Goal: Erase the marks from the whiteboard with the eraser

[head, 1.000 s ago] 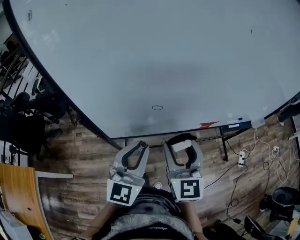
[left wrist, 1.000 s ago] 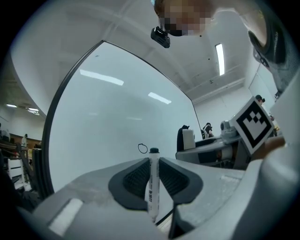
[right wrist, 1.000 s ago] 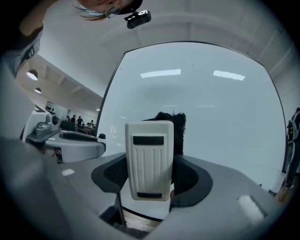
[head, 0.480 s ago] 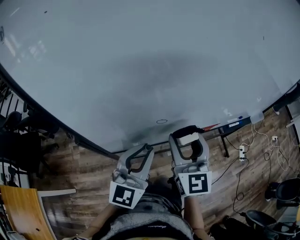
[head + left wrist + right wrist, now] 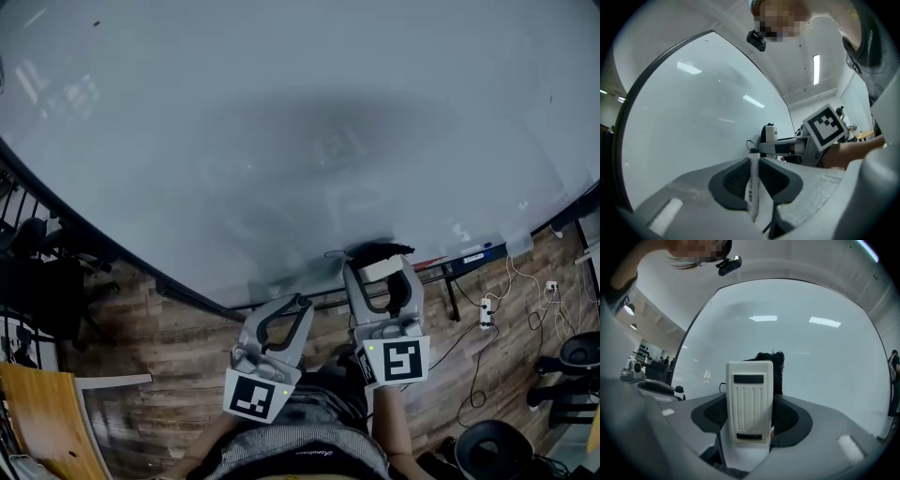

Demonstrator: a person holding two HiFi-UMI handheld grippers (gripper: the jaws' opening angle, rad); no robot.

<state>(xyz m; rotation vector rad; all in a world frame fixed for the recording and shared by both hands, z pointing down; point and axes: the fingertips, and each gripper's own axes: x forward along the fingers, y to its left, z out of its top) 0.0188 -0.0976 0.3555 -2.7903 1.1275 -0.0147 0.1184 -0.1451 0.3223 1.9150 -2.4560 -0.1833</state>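
Observation:
The whiteboard (image 5: 281, 122) fills most of the head view. A small oval mark (image 5: 334, 253) sits near its lower edge. My right gripper (image 5: 380, 266) is shut on the white eraser (image 5: 379, 269), and the eraser's black felt (image 5: 375, 250) lies at the board just right of the mark. In the right gripper view the eraser (image 5: 750, 401) stands upright between the jaws, with the felt (image 5: 772, 369) toward the whiteboard (image 5: 811, 357). My left gripper (image 5: 299, 303) stays lower, off the board. It is shut on a white marker pen (image 5: 753, 185).
A ledge under the board carries markers (image 5: 466, 255) at the right. Cables and a power strip (image 5: 487, 308) lie on the wooden floor (image 5: 169, 347). Dark chairs (image 5: 42, 272) stand at the left, a stool (image 5: 492, 455) at the lower right.
My right gripper has carried the eraser up from below the board's edge until its felt reaches the oval mark. The left gripper followed a little, still holding the pen.

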